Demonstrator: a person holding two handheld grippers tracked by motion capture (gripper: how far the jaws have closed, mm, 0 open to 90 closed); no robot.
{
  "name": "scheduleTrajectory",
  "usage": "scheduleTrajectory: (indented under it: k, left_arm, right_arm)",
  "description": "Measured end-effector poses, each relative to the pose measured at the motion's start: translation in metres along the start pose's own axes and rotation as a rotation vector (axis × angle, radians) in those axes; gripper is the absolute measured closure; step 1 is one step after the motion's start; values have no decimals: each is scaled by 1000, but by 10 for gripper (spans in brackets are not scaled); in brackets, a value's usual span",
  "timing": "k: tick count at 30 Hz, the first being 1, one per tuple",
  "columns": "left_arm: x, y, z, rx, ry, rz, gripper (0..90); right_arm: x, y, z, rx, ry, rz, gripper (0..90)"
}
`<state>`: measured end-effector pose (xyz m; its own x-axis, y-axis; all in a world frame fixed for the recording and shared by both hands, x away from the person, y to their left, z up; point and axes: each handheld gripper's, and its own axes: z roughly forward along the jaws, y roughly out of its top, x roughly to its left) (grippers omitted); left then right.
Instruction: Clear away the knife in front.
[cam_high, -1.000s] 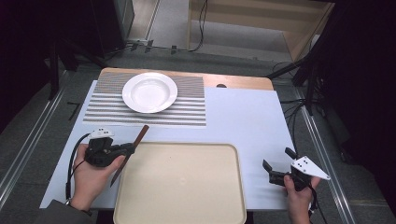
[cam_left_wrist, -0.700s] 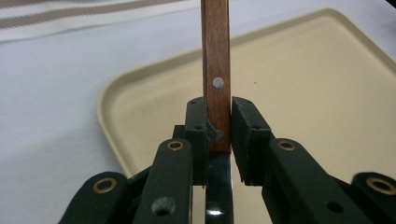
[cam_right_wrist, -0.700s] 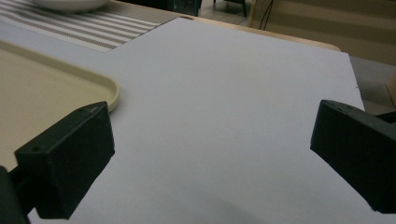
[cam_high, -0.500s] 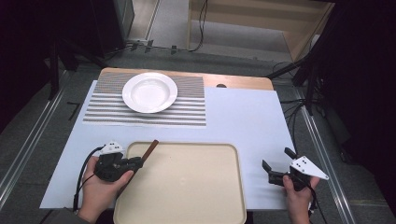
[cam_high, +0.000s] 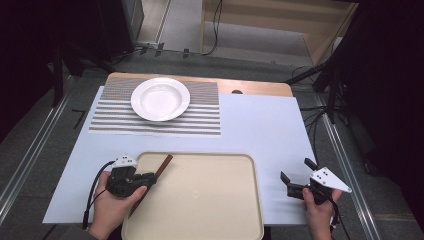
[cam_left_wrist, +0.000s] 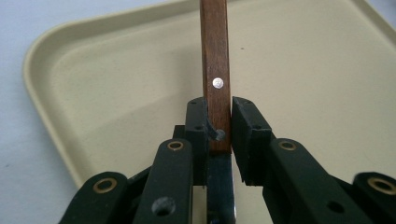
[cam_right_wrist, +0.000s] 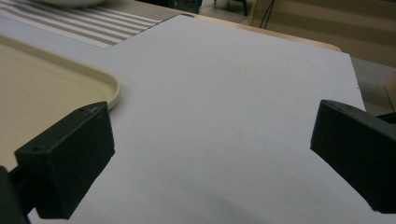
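Left gripper (cam_high: 145, 178): jaws clamped on a wooden-handled knife (cam_left_wrist: 215, 79), gripped low on the riveted brown handle where it meets the blade, held over the near-left corner of the beige tray (cam_high: 210, 210), handle end pointing away toward the striped mat (cam_high: 200, 107). Right gripper (cam_high: 296, 176): jaws spread wide, holding nothing, resting over the pale blue table cover (cam_high: 260, 125) just right of the tray. White plate (cam_high: 160, 99): on the striped mat, far side, well apart from both grippers.

A pale table (cam_high: 260, 135) carries a striped mat (cam_high: 200, 117) and beige tray (cam_high: 210, 200).
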<state>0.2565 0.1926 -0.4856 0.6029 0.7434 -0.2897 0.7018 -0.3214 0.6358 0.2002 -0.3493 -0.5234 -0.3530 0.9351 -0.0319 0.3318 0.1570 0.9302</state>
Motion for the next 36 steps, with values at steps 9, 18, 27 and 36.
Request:
scheduleTrajectory:
  k: [9, 18, 27, 36]
  left_arm:
    - [9, -2, -3, -68, -5, -7, 672]
    - [-17, 11, 19, -29, -10, 212, 890]
    - [-11, 8, 23, 22, 77, 234, 889]
    - [13, 1, 11, 9, 41, 163, 890]
  right_arm:
    - [0, 0, 0, 2, 0, -4, 0]
    - [1, 0, 1, 8, -3, -16, 0]
    - [1, 0, 1, 5, 2, -18, 0]
    - [1, 0, 1, 5, 1, -15, 0]
